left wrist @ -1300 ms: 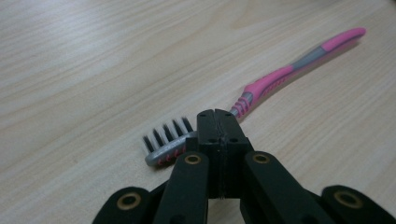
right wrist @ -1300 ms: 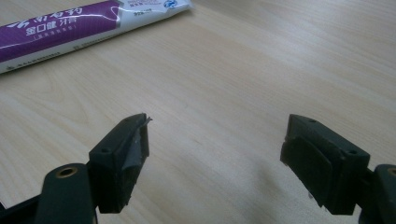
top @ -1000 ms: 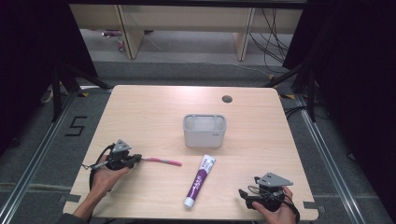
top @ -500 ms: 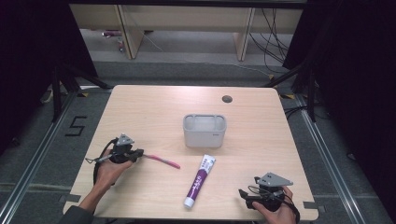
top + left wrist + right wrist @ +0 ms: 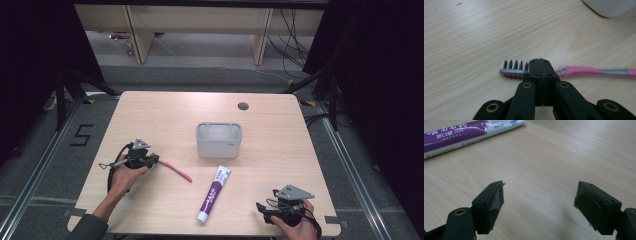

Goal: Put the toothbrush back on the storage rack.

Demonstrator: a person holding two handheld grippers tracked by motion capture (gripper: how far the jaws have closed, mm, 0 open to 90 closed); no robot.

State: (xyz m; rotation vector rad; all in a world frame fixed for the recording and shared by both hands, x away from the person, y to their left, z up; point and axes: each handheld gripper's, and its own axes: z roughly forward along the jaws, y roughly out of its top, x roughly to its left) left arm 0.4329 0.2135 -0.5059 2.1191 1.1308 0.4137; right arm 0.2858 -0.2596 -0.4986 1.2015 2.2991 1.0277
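- Toothbrush [image 5: 584,72] is the thing I work with now: a pink one with a grey head, and my left tongs [image 5: 539,65] are pressed together on its neck, just behind the bristles.
- In the high view the toothbrush [image 5: 176,171] sits at the left part of the worktop [image 5: 280,165], with its handle pointing away from my left tongs [image 5: 154,160] toward the middle. I cannot tell if the far end touches the wood or is a little above it.
- My right tongs [image 5: 539,202] are spread wide and hold nothing; only bare wood is between the two pads. In the high view the right tongs [image 5: 264,210] rest at the near right corner.
- Done so far, as I judge: the grasp of the toothbrush is made and looks firm.
- Left to do, as I judge: to carry it to the grey container [image 5: 219,140], which stands in the middle, well apart from the brush. I see nothing inside, though its inner part is not fully clear.
- The toothpaste tube [image 5: 213,194], white and purple, lies untouched between the two hands; I think it comes after. Its body shows also in the right gripper view [image 5: 464,132].
- Compared with one second ago: my left hand [image 5: 122,175] with the toothbrush has moved away from the near edge, a bit farther up in the high view. The grip is the same as then.
- The right hand, the tube and the container are in the same places as before.
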